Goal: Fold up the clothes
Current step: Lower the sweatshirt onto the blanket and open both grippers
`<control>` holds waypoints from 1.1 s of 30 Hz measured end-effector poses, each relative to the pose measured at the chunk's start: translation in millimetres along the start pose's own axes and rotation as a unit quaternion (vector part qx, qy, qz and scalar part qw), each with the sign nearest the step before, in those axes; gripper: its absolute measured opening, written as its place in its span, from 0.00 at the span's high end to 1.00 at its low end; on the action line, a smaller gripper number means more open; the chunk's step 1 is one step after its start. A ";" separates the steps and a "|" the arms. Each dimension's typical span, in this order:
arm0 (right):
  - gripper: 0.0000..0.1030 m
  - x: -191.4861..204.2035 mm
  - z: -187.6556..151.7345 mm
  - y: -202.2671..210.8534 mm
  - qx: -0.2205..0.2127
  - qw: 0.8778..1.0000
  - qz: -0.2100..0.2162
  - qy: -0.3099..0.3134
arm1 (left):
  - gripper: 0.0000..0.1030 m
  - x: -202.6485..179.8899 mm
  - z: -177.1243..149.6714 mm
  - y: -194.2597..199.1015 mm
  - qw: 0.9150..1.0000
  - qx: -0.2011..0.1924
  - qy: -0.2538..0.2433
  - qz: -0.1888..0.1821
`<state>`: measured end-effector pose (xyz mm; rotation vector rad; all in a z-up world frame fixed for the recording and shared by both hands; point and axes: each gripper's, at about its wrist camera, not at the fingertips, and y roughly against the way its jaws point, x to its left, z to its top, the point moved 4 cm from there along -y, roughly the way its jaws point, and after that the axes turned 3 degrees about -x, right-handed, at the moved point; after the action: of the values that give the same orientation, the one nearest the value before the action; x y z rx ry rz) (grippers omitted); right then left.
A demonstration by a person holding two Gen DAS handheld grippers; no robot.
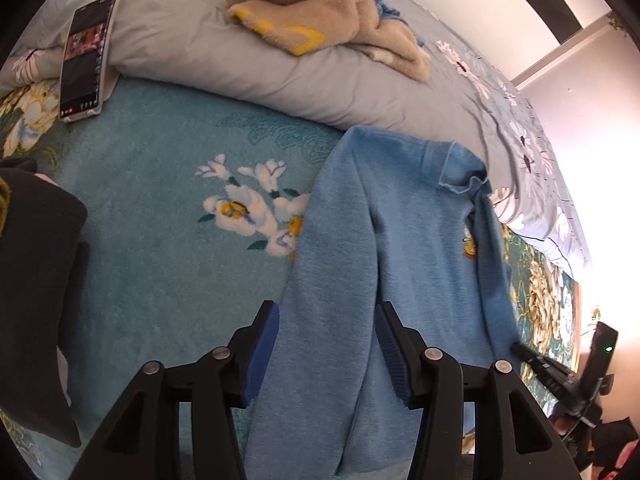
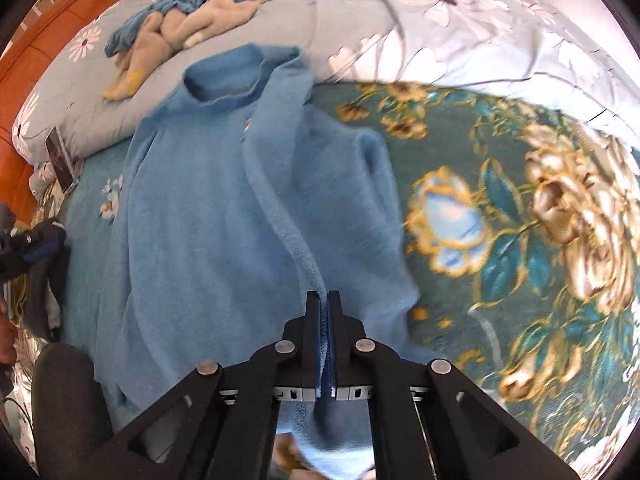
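Note:
A light blue sweater [image 1: 400, 220] lies flat on the teal floral blanket [image 1: 160, 220], its collar toward the duvet. My left gripper [image 1: 327, 306] hovers open over the sweater's left side, and the cloth lies below the blue pads [image 1: 266, 344] without being pinched. In the right wrist view the same sweater [image 2: 192, 200] has a raised ridge of fabric running straight into my right gripper [image 2: 324, 294], which is shut on that fold. The right gripper [image 1: 536, 364] also shows at the sweater's right edge in the left wrist view.
A phone [image 1: 86, 56] leans on the grey floral duvet [image 1: 240, 76]. A beige fleece garment [image 1: 320, 20] and a blue cloth are piled further back. A black garment [image 1: 36, 280] lies at the left. An orange wooden headboard [image 2: 52, 40] stands behind the bed.

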<state>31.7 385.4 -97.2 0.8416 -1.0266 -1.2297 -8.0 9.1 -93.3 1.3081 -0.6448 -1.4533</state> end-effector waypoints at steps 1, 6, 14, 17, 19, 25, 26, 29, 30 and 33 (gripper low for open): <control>0.98 -10.9 7.3 4.9 -0.009 1.000 -0.010 -0.005 | 0.48 1.7 -0.6 -4.1 1.000 0.004 0.000 0.002; 0.98 -69.8 57.6 28.7 -0.055 0.995 -0.075 -0.040 | 0.48 9.2 -3.7 -27.3 1.000 0.028 -0.001 0.013; 0.98 -156.3 131.7 35.0 -0.076 0.980 -0.175 -0.064 | 0.48 16.4 -7.1 -56.4 0.998 0.058 -0.015 0.025; 0.98 -175.8 144.8 16.0 -0.057 0.978 -0.179 -0.088 | 0.48 17.8 -8.8 -63.1 0.997 0.067 -0.022 0.023; 0.98 -179.4 147.2 2.5 -0.043 0.978 -0.181 -0.095 | 0.48 17.3 -10.9 -66.5 0.997 0.073 -0.027 0.019; 0.95 -161.9 141.2 5.4 -0.049 0.978 -0.188 -0.073 | 0.49 19.0 -19.5 -74.7 0.996 0.091 -0.020 -0.004; 0.93 -158.1 139.9 13.5 -0.058 0.979 -0.184 -0.070 | 0.49 19.9 -20.9 -75.2 0.996 0.092 -0.018 -0.004; 0.72 -142.6 131.5 47.3 -0.104 0.977 -0.174 -0.063 | 0.50 22.8 -25.1 -76.9 0.995 0.096 -0.012 -0.004; 0.65 -136.3 126.7 58.7 -0.120 0.977 -0.168 -0.061 | 0.50 23.2 -26.2 -76.9 0.995 0.095 -0.012 -0.003; 0.62 -115.5 101.7 76.5 -0.136 0.979 -0.139 -0.064 | 0.52 23.1 -29.6 -76.1 0.995 0.096 -0.010 -0.005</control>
<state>-42.1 514.2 -10.7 0.7131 -0.8331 -1.6388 -2.6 19.7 -177.4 1.4470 -0.8097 -1.4417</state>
